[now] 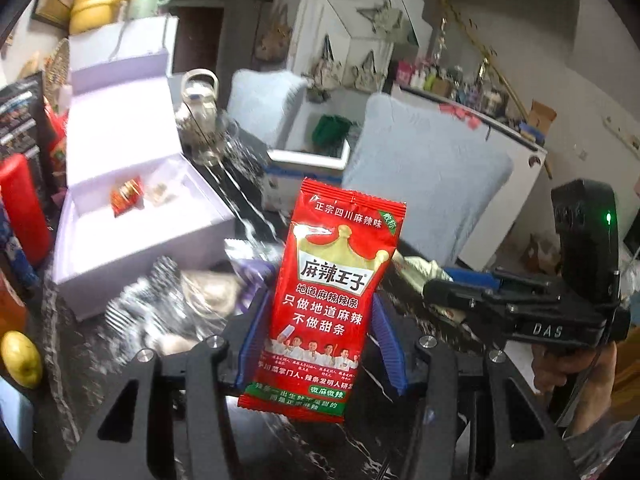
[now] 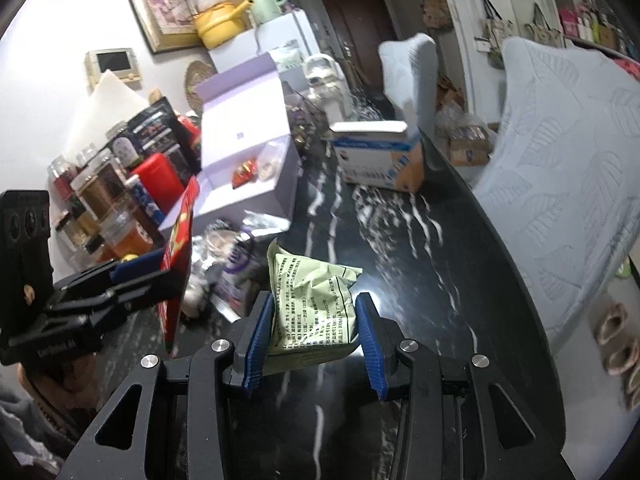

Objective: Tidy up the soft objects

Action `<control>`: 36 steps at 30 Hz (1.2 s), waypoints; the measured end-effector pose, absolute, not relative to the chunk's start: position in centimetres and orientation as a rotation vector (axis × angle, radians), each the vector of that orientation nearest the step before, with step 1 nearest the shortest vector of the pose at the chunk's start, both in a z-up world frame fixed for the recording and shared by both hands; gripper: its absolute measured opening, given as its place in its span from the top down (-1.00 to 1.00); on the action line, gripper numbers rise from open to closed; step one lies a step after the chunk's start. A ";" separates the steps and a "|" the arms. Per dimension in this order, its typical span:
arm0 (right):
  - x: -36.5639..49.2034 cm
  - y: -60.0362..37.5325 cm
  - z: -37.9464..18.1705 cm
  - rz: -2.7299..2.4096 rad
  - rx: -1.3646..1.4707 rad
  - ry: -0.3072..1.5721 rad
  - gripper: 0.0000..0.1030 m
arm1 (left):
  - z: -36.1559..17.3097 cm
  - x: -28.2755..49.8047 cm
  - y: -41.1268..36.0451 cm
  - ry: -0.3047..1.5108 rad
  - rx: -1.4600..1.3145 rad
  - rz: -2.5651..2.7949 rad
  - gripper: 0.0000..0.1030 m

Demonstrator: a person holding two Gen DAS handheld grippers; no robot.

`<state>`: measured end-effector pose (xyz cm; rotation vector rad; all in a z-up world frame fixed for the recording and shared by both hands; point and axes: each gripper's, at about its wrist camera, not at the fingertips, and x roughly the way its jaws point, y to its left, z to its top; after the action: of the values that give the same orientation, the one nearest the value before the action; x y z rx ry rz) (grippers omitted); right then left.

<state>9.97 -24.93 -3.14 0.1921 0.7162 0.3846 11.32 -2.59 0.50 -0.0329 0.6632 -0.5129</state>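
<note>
My left gripper [image 1: 318, 320] is shut on a red snack packet [image 1: 328, 264], held upright above the black marble counter [image 1: 72, 344]. My right gripper [image 2: 316, 320] is shut on a crumpled pale green packet [image 2: 312, 296]; its blue pads press both sides. In the right wrist view the left gripper [image 2: 132, 276] hangs at the left with the red packet [image 2: 180, 264] edge-on. From the left wrist view, the right gripper [image 1: 448, 292] is at the right with the green packet [image 1: 420, 270]. An open lilac box [image 1: 132, 216] [image 2: 248, 168] holds a small red packet [image 1: 127, 196]. Loose shiny packets [image 1: 192, 300] lie before it.
A blue-and-white carton [image 2: 380, 156] stands on the counter [image 2: 400, 240] behind the box. A glass teapot [image 1: 200, 116], jars [image 2: 96, 196] and a red canister [image 1: 20, 208] crowd the left. A yellow fruit [image 1: 20, 360] lies nearby. Pale blue cushions [image 1: 424, 172] flank the counter's right edge.
</note>
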 end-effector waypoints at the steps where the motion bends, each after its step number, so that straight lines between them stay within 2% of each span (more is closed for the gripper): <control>1: 10.1 -24.7 -2.8 0.392 0.187 0.708 0.21 | 1.0 11.3 -2.2 0.647 -0.033 -0.503 0.02; 16: 14.4 -17.8 4.2 0.566 0.070 0.567 0.20 | 7.5 13.7 3.3 0.476 -0.090 -0.395 0.02; 36: 23.5 -13.2 9.4 0.629 0.049 0.474 0.21 | 10.2 22.3 7.4 0.401 -0.132 -0.282 0.02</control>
<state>23.52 -13.18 9.37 0.0491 0.4736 0.6291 22.28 7.45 10.24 -0.1319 0.4014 -0.2820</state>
